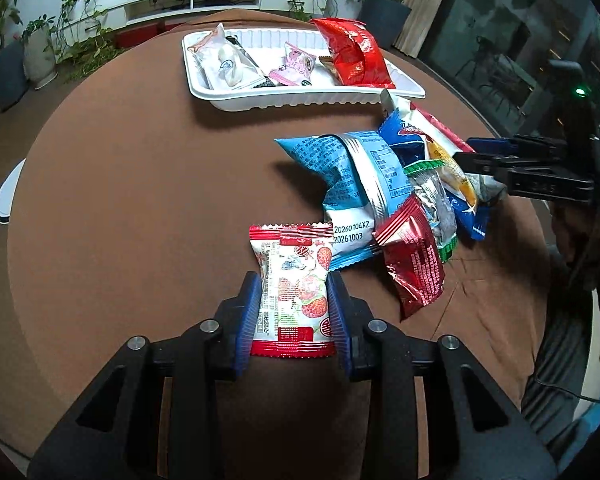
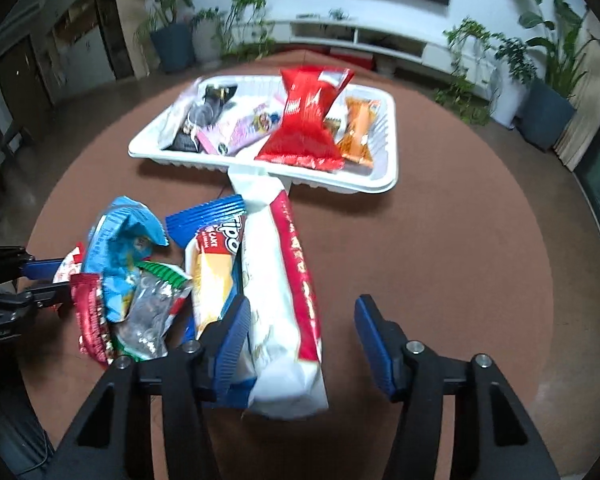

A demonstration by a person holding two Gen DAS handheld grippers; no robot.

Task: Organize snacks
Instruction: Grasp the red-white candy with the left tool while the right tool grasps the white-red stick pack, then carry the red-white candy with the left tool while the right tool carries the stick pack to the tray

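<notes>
Left claw (image 1: 294, 312) pinches a red-edged strawberry packet (image 1: 294, 288); right claw (image 2: 300, 340) spread; blue bag (image 1: 352, 196) reads "20261003".

A tray (image 1: 300, 98) sits at the far side of the round table (image 1: 140, 200), several snack packets inside it, one large bag (image 1: 354, 54) leaning at its right end. Nearer, right of centre, loose packets lie heaped (overlapping one another). A long packet (image 2: 284, 280) reaches from that heap to the tray's near rim. One small packet (image 1: 294, 288) lies nearest, left of the heap.
</notes>
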